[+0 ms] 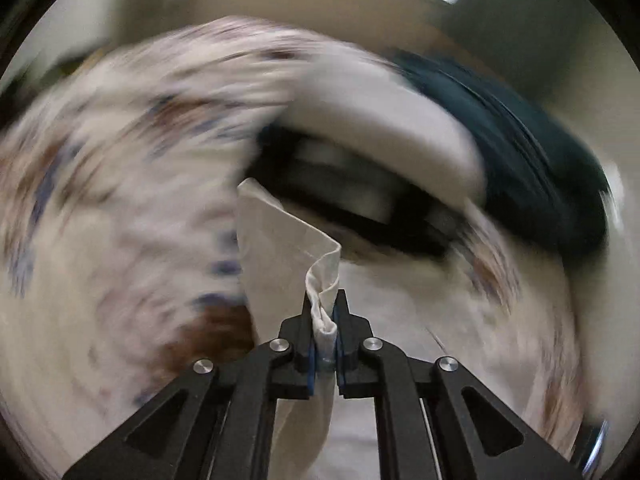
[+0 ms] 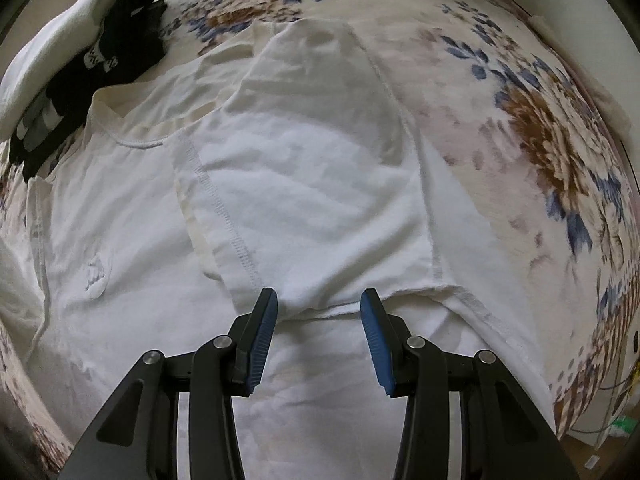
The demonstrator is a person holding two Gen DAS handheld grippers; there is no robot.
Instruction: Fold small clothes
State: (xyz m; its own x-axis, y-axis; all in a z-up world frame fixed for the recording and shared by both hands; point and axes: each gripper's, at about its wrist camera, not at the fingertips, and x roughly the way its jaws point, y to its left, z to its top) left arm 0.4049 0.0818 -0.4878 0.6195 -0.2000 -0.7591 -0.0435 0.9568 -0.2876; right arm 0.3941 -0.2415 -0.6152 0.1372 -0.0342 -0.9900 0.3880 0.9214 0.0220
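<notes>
Now | left gripper [image 1: 325,316] clamped on white T-shirt [image 2: 304,184] edge | right gripper [image 2: 318,336] spread apart, nearer folded sleeve hem just ahead

Floral bedspread [image 1: 100,184] smeared by motion blur; dark garment [image 1: 540,152] unidentifiable.

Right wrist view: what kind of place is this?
Probably a bedroom. A white T-shirt lies spread on a floral bedspread, with more clothes piled at the far left edge. A bit of floor with cables shows at lower right.
</notes>
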